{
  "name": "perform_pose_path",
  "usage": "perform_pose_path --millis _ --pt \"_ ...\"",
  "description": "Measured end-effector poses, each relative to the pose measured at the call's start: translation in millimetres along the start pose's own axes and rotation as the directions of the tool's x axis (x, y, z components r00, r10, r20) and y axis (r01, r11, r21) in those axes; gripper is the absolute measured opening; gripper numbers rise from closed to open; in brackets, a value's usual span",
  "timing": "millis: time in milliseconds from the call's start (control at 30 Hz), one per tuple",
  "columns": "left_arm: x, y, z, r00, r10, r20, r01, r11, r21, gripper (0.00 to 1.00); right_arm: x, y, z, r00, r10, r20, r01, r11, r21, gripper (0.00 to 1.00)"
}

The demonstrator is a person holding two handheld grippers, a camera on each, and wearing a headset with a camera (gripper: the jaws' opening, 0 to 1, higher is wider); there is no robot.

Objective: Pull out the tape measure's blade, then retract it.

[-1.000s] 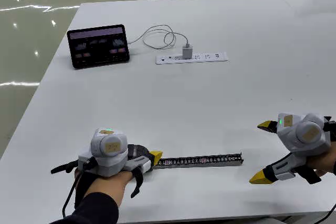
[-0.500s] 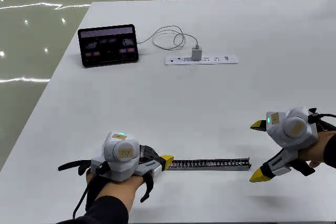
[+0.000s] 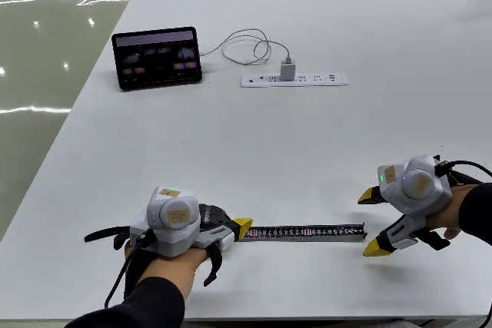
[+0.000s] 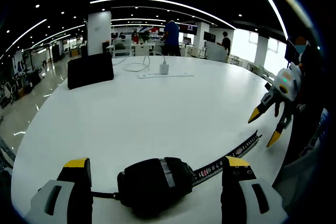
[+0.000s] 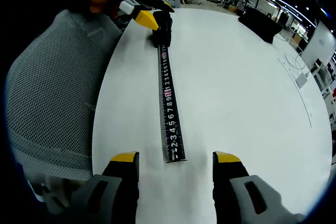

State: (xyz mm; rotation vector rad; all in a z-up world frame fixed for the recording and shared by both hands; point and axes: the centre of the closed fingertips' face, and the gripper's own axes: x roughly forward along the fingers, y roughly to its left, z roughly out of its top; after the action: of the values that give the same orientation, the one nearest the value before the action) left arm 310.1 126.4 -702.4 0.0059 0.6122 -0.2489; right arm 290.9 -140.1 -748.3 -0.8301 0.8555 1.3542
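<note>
Tape measure case (image 4: 155, 184) sat on the white table (image 3: 307, 151) between the left gripper's (image 4: 157, 162) wide-apart jaws, not pinched. Its thin black blade (image 5: 168, 103) lay pulled out flat and looked bendy and springy, with white numbers 1 to 9 near its end. The right gripper (image 5: 176, 156), jaws spread, sat by the end hook (image 5: 174, 159), the best spot to pinch

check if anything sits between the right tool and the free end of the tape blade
Nothing visible does. The right tool, jaws open, faces the free end of the blade, which lies flat on the bare white table just ahead of the jaw tips.
</note>
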Motion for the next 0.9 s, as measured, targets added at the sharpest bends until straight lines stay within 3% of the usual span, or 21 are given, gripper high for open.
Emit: perform_pose_path --millis 100,633,900 --pt "-0.2 0.9 0.6 1.0 -0.001 0.002 0.001 1.0 -0.007 1.0 0.1 3.1 0.8 0.9998 0.019 -0.011 -0.02 1.0 -0.023 0.36" --pt "0.8 2.5 -0.6 1.0 0.0 0.001 0.0 1.0 -0.016 0.97 6.7 3.0 -7.7 0.9973 0.062 -0.041 -0.063 0.998 -0.026 0.16" --pt "1.2 3.3 -0.2 1.0 0.007 0.007 -0.006 1.0 -0.021 0.97 9.7 4.5 -6.0 0.9955 0.08 -0.05 -0.082 0.996 -0.042 0.12"
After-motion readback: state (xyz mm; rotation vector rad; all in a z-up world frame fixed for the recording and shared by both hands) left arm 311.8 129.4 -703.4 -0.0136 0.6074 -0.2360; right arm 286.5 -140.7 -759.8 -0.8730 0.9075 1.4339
